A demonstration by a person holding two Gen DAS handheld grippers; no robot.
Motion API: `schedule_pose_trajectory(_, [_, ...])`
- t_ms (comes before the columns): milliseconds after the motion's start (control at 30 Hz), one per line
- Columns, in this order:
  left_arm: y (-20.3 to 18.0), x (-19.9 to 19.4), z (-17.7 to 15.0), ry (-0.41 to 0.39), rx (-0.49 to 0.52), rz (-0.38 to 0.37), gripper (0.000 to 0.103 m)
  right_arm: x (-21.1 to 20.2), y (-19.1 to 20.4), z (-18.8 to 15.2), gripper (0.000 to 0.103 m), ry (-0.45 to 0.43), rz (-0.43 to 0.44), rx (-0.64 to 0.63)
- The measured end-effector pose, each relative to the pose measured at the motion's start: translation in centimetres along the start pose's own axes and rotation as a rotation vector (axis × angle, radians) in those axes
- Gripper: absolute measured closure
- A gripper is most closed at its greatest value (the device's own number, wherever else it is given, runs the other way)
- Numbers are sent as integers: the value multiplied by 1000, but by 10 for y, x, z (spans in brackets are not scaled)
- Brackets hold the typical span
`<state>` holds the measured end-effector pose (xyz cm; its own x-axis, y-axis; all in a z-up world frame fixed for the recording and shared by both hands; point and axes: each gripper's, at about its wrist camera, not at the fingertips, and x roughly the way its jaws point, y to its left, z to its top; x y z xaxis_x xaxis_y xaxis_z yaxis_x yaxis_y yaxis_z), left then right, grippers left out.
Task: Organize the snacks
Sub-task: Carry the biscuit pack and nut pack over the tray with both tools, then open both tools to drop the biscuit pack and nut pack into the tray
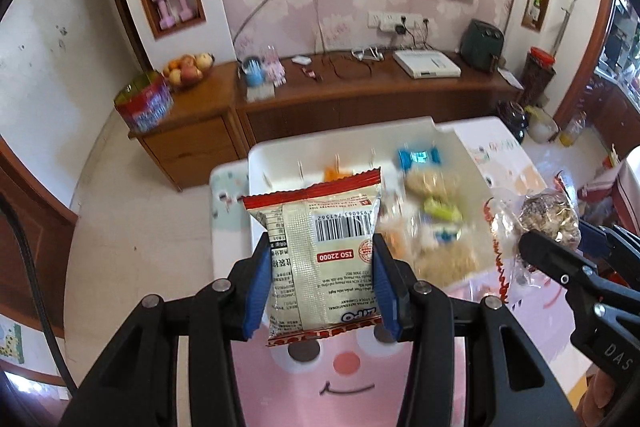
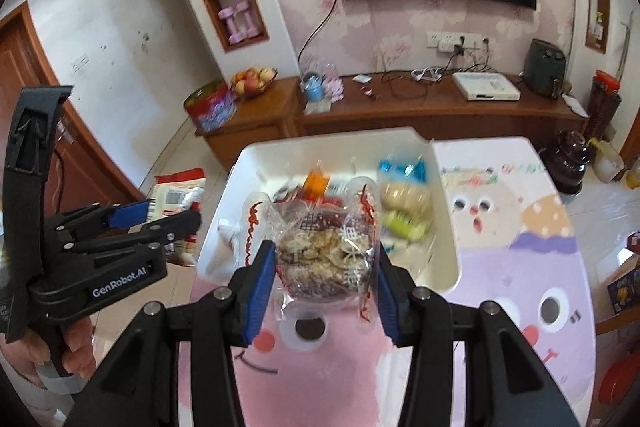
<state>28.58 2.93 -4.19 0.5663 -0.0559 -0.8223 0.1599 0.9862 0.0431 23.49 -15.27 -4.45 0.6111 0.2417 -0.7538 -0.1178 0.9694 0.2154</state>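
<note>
Left wrist view: left hand-held gripper [image 1: 320, 267] clamping cracker packet [image 1: 320, 259]; right hand-held gripper [image 2: 326, 271] clamping clear-wrapped snack [image 2: 324, 251]; white bin [image 2: 448, 267] ahead, already part-filled; both still to drop.

The table [image 2: 500, 267] has a cloth with cartoon faces on it, pink near the camera and purple to the right. A white tray [image 2: 444, 227] sits on the table by its far left corner. Part of the tray hangs past the left edge. Snacks lie in the tray: a blue packet [image 2: 404, 169] at the back, a pale round snack [image 2: 404, 197] in front of it, then a green packet [image 2: 404, 227], and an orange one [image 2: 316, 183] more to the left. They look blurry. At the far right corner of the table stands a dark pot [image 2: 570, 163] with a lid.
</note>
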Motion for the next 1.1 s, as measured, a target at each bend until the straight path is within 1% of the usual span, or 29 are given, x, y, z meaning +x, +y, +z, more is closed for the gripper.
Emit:
schedule_pose_trajectory(267, [-1, 6, 39, -30, 3, 17, 58, 0, -9, 53, 57, -64, -42, 39])
schedule_pose_trajectory(500, [-4, 19, 58, -30, -11, 15, 58, 3, -7, 81, 56, -91, -45, 34])
schedule_pose_trajectory(633, [-8, 31, 63, -26, -8, 35, 58, 15, -6, 89, 56, -75, -40, 39])
schedule_pose_trajectory(700, [-9, 38, 64, -21, -9, 47, 58, 25, -7, 90, 56, -53, -42, 50])
schedule_pose_trajectory(900, [-7, 67, 62, 32, -12, 83, 57, 61, -10, 88, 55, 27, -49, 59])
schedule_pose_trajectory(967, [-8, 78, 58, 63, 2, 101, 43, 76, -9, 86, 54, 54, -82, 37])
schedule_pose_trajectory(1000, [-8, 86, 55, 84, 9, 114, 26, 82, -8, 85, 54, 69, -92, 28])
schedule_pose_trajectory(1033, [-9, 90, 52, 90, 10, 124, 18, 88, -8, 85, 54, 84, -99, 23])
schedule_pose_trajectory(1100, [-8, 93, 46, 96, 11, 131, 18, 97, -9, 81, 54, 113, -105, 25])
